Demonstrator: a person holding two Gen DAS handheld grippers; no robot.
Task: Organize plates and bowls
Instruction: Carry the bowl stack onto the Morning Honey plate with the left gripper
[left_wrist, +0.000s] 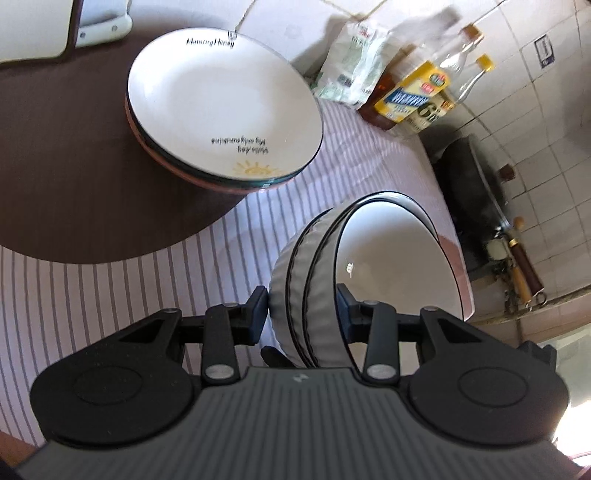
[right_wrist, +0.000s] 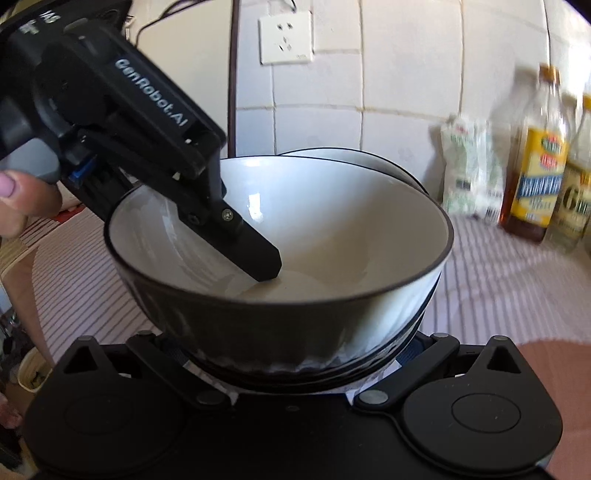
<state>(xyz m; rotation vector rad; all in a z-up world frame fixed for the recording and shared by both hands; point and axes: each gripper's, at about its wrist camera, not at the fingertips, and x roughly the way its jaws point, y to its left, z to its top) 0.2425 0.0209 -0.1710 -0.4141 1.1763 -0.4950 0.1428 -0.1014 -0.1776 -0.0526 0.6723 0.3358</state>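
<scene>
The left tool (left_wrist: 301, 308) is clamped on the wall of the nested bowls (left_wrist: 391, 258), one finger (right_wrist: 255, 254) inside the top bowl. The bowls sit on the striped desk (left_wrist: 110, 295), just beside the stack of plates (left_wrist: 221, 110). The right tool (right_wrist: 295, 354) straddles the bowls' base; whether it grips, I cannot tell.

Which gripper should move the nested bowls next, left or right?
Left. The left gripper already grips the wall of the nested white, black-rimmed ribbed bowls, one finger inside. The right gripper sits under the stack, its fingers hidden. The stack of white plates stands apart.
</scene>
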